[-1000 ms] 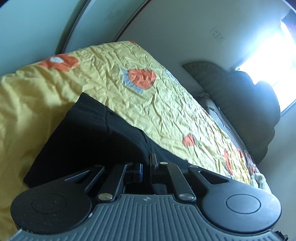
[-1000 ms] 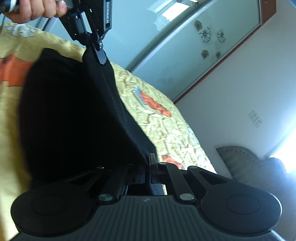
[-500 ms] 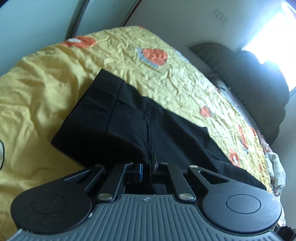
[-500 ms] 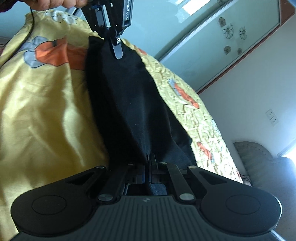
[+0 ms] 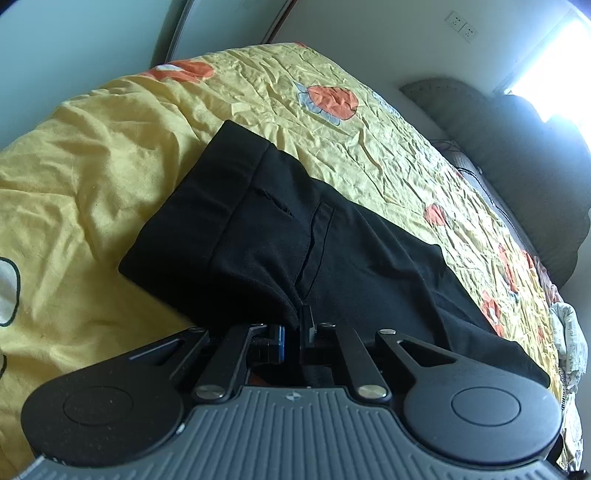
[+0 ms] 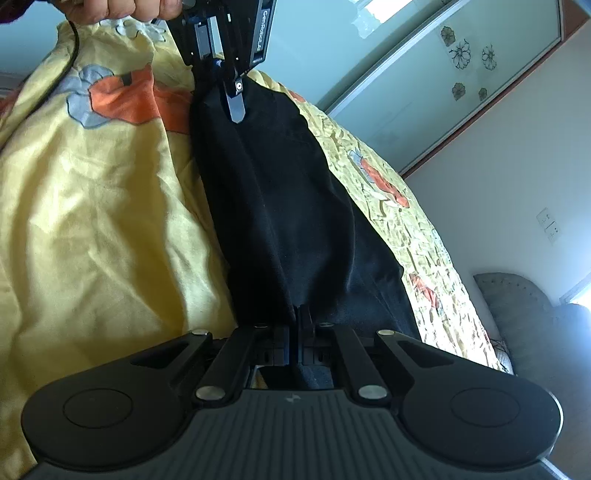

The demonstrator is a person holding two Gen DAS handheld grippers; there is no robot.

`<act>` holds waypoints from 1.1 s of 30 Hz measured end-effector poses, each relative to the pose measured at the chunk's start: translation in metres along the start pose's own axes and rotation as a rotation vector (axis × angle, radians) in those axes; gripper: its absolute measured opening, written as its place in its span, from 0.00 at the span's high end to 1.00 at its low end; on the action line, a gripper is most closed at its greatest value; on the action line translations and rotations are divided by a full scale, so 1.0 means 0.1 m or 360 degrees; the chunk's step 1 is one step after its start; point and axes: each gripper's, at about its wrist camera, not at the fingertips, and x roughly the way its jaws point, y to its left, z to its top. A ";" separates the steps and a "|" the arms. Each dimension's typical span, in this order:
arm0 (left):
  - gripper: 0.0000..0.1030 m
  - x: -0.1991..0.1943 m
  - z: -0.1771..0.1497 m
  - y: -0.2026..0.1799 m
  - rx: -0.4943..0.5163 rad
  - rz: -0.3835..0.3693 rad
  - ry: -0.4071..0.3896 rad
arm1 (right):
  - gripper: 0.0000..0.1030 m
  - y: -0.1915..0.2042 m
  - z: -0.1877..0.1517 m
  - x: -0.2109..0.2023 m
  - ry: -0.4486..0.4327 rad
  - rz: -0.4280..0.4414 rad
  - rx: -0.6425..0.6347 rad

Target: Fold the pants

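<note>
In the left wrist view, the left gripper sits nearest the lens, its jaws clenched on a fold of the black pants. The cloth runs away from those jaws up and across the yellow bedspread, the cuffed or banded end lying farthest to the left and the rest trailing off toward the lower right. In the right wrist view, the right gripper is likewise clamped shut on an edge of the same garment, and the pants stretch as one long dark band from its jaws straight up to the other gripper at the top, which a person's hand holds. So the long axis of the garment lies between the two grippers, each holding one end; neither is nearer the cloth than the other, since both already grip it. The likely coming move is to lay or bring these two held ends together, and that turns on keeping the span between them taut and in line with the bed.

By count: one pair of pants, two grippers, one bedspread, one dark padded headboard at the far end.
</note>
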 end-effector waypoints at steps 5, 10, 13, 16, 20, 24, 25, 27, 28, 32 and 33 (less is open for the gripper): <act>0.81 0.01 0.02 -0.04 0.0007 0.0055 0.0047 | 0.96 0.03 -0.03 -0.01 -0.0025 0.0010 0.0076; 0.78 -0.22 -0.03 -0.18 0.0094 0.0129 0.0086 | 0.95 0.03 -0.03 -0.05 -0.0023 0.0021 0.0109; 0.78 -0.41 -0.09 -0.36 0.0188 0.0127 0.0074 | 0.95 0.07 -0.04 -0.08 -0.0031 -0.0005 0.0114; 0.77 -0.54 -0.11 -0.62 0.0290 0.0038 0.0034 | 0.95 0.05 -0.05 -0.10 -0.0044 0.0012 0.0190; 0.69 -0.41 -0.12 -1.05 0.0442 -0.0078 -0.0003 | 0.95 -0.04 -0.06 -0.11 -0.0044 0.0070 0.0355; 0.69 -0.06 -0.21 -1.50 0.0536 -0.0189 0.0080 | 0.94 -0.08 -0.06 -0.17 -0.0022 0.0065 0.0433; 0.69 0.03 -0.26 -1.61 0.0565 -0.0239 0.0109 | 0.92 -0.07 -0.06 -0.23 -0.0018 0.0055 0.0405; 0.68 0.19 -0.35 -1.81 0.0629 -0.0288 0.0151 | 0.89 -0.10 -0.12 -0.40 -0.0013 0.0097 0.0381; 0.68 0.26 -0.40 -1.90 0.0668 -0.0296 0.0162 | 0.88 -0.17 -0.18 -0.51 -0.0004 0.0146 0.0404; 0.66 0.51 -0.67 -2.19 0.0923 -0.0266 0.0152 | 0.88 -0.69 -0.74 -0.93 0.0051 0.0115 0.0810; 0.66 0.58 -0.73 -2.25 0.0975 -0.0240 0.0146 | 0.87 -0.87 -0.94 -1.00 0.0060 0.0059 0.0976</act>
